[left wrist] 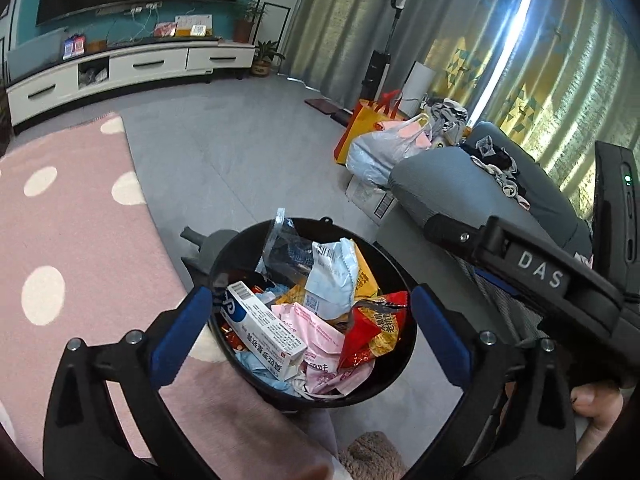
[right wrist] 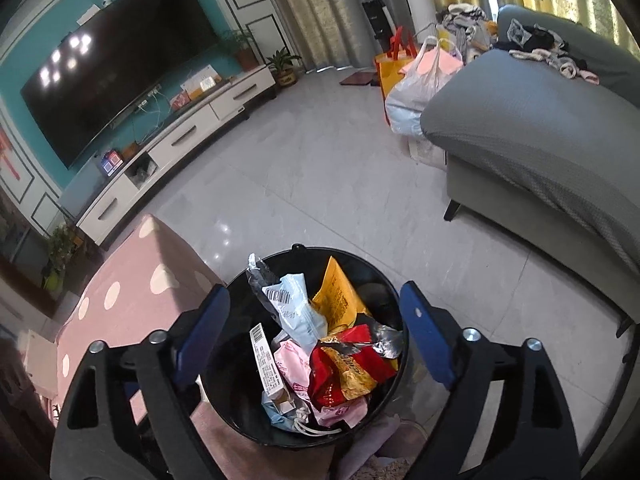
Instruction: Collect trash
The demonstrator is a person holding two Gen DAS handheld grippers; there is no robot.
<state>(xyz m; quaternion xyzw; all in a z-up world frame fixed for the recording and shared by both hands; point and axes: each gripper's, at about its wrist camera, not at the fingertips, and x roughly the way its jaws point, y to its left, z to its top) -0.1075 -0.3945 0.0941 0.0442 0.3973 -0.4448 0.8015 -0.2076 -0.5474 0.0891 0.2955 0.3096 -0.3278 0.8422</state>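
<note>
Both grippers tilt down over the black bin (left wrist: 394,376) on the floor beside the pink dotted rug (left wrist: 80,216). The left gripper (left wrist: 312,336) and right gripper (right wrist: 316,340) have jaws spread wide, holding nothing. Wrappers (right wrist: 348,368) and a white box (left wrist: 262,326) fill the bin.

Home living rm. Big dark TV (right wrist: 116,92) on a teal wall, long white low cabinet w/ drawers (right wrist: 176,140) under it, potted plants (right wrist: 284,66) at its end. Grey sofa (right wrist: 532,128) w/ loose clothes (right wrist: 548,50) piled on it, full-length curtains (left wrist: 460,40) behind. Pale tiled floor (right wrist: 328,184), pink rug w/ white dots (left wrist: 60,240). Shopping bags (right wrist: 416,80) by the sofa, small black bin (right wrist: 224,380) full of snack wrappers.
</note>
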